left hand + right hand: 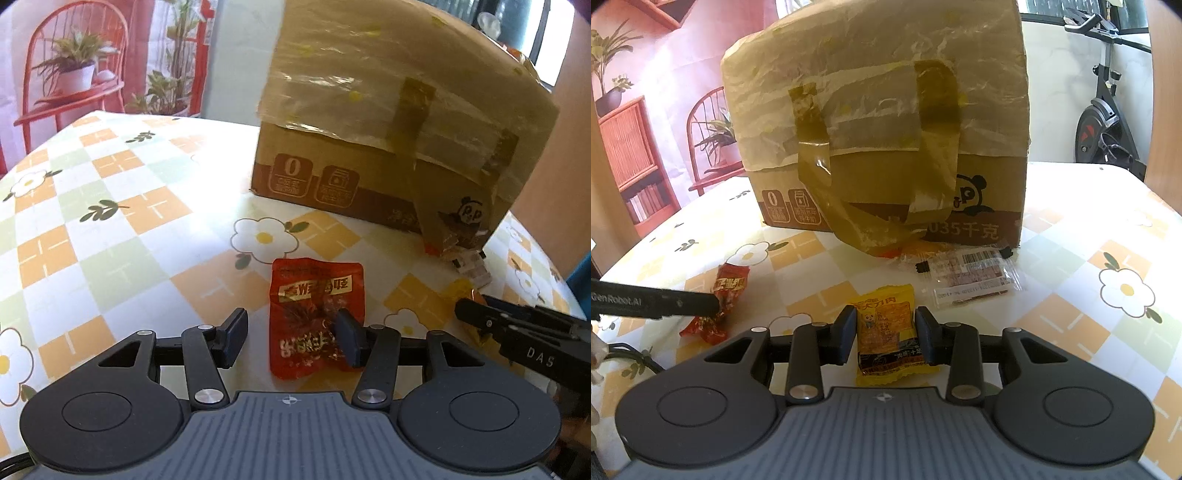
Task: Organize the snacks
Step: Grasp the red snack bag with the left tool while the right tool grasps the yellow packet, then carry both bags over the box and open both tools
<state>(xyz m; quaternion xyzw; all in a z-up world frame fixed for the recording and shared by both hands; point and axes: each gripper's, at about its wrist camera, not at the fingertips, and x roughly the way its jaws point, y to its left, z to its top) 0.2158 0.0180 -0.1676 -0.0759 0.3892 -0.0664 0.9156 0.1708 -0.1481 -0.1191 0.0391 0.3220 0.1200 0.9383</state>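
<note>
Left gripper [291,338]: jaws spread wide over the red foil snack packet with gold lettering [317,317], lower centre of the left wrist frame. Right pad overlaps the packet's right edge; left pad sits clear of it. Packet lies flat on the desk with the checked orange, green and white flower-print cover [122,221].

Right gripper [886,338]: jaws narrowed around the yellow crinkle-edged snack packet with a cartoon figure [888,332], lower centre of the right wrist frame. Both pads sit at the packet's sides; cannot tell if they actually press it. Packet rests on the desk.

Brown cardboard box wrapped in clear film and yellowish tape strips [882,129] fills the upper centre of both frames, standing on the desk. Just in front of it, right of centre in the right wrist frame: clear-wrapped snack pack with a barcode label [971,275], lying flat.
</note>
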